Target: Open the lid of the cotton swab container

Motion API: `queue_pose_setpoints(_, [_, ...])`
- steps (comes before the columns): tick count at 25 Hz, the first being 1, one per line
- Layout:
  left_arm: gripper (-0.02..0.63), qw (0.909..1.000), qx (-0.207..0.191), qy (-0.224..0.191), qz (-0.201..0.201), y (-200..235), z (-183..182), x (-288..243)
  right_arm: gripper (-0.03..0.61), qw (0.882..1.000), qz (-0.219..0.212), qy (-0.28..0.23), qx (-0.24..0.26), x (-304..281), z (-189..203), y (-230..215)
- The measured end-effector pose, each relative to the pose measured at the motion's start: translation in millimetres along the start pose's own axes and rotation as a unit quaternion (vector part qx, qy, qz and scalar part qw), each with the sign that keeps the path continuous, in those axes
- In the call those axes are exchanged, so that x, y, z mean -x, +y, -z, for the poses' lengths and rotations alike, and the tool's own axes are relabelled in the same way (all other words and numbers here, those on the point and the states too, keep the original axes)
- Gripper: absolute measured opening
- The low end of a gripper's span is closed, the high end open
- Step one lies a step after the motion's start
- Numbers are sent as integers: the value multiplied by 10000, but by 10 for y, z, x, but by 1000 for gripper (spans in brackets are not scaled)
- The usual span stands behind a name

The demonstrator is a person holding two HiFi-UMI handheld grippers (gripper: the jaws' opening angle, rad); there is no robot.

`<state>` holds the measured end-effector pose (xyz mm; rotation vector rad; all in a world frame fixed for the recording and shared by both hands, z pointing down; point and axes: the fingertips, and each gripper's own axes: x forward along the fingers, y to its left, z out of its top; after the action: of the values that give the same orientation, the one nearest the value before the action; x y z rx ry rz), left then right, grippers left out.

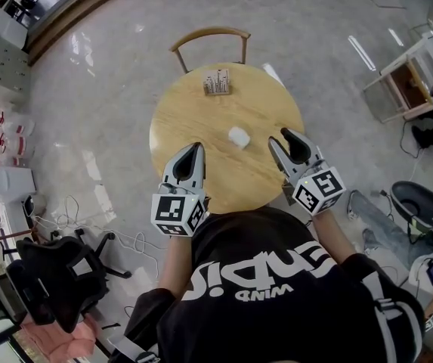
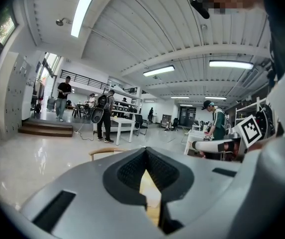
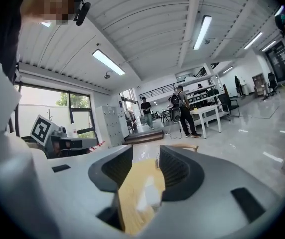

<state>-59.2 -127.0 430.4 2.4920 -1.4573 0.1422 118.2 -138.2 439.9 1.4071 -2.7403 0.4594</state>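
Note:
A small white cotton swab container (image 1: 239,137) sits lid-on near the middle of the round wooden table (image 1: 193,108). My left gripper (image 1: 198,148) hovers over the table's near edge, left of the container, its jaws shut with nothing in them. The right gripper (image 1: 278,136) is over the near right edge, jaws apart and empty, a short way right of the container. In the right gripper view the container (image 3: 149,198) shows through the gap of the right gripper (image 3: 144,161), some way ahead. The left gripper (image 2: 146,152) view shows only a sliver of tabletop (image 2: 151,195).
A small rack of upright items (image 1: 217,83) stands at the table's far side, with a wooden chair (image 1: 211,40) behind it. A black office chair (image 1: 50,282) is on the floor at lower left, and a white shelf (image 1: 420,78) at right. People stand (image 2: 102,118) far off.

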Motion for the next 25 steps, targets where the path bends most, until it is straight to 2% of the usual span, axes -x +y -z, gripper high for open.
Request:
queue_pose_setpoints(4, [9,10000,-7,29,-3,23,16,-10,239,9998,-165,80,97,-67,55,47])
queue_pose_setpoints(7, [9,10000,20,47,-9,26,34,-6,287,9995,-233,139,154,-93,109,59])
queue_pose_setpoints(14, [9,10000,46,63,-17,33,54,-12,295,9991,-268,294,157,-187,286,13])
queue_pose_setpoints(25, [9,9999,89,84,-91,60,83,32,295,9971,-355,626,247,-452,798,-51])
